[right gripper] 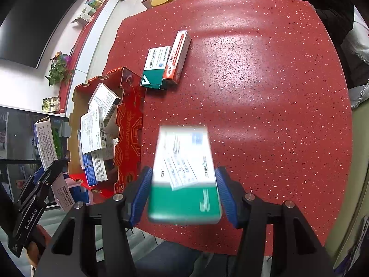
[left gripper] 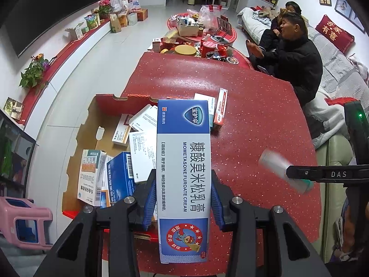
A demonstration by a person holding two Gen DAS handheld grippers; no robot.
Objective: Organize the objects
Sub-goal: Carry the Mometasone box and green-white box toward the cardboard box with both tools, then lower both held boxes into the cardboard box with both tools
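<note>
I am holding a long blue and white cream box [left gripper: 183, 173], printed MOMETASONE FUROATE CREAM, lengthwise in my left tongs [left gripper: 183, 198]; the blue pads [left gripper: 149, 204] are pressing on both of its long sides, and it is hanging over the near edge of the red speckled surface [left gripper: 253, 120], just beside the open red carton [left gripper: 92, 124]. My right tongs [right gripper: 184, 191] are clenching a green and white medicine box [right gripper: 184, 175], blurred in the right wrist view, its pads [right gripper: 227, 198] touching both sides, and it is hovering above the surface near the carton's printed red wall [right gripper: 129, 143]. In the left wrist view that same box [left gripper: 280, 170] is showing as a pale smear at the tip of the right tongs [left gripper: 297, 175], out to the right over the surface. The carton is sitting at the left edge of the surface and is holding a loose heap of medicine boxes [right gripper: 96, 124], some flat and some tilted against one another. Farther out on the surface, a red and white Daktarin box [right gripper: 177, 55] and a green and white box [right gripper: 154, 68] are lying flat, touching side by side, close to the carton's far corner. Beyond the surface, a second red table [left gripper: 203, 32] is carrying piled tins and bags, and a person in a black jacket [left gripper: 297, 53] is sitting on a sofa [left gripper: 339, 73].
</note>
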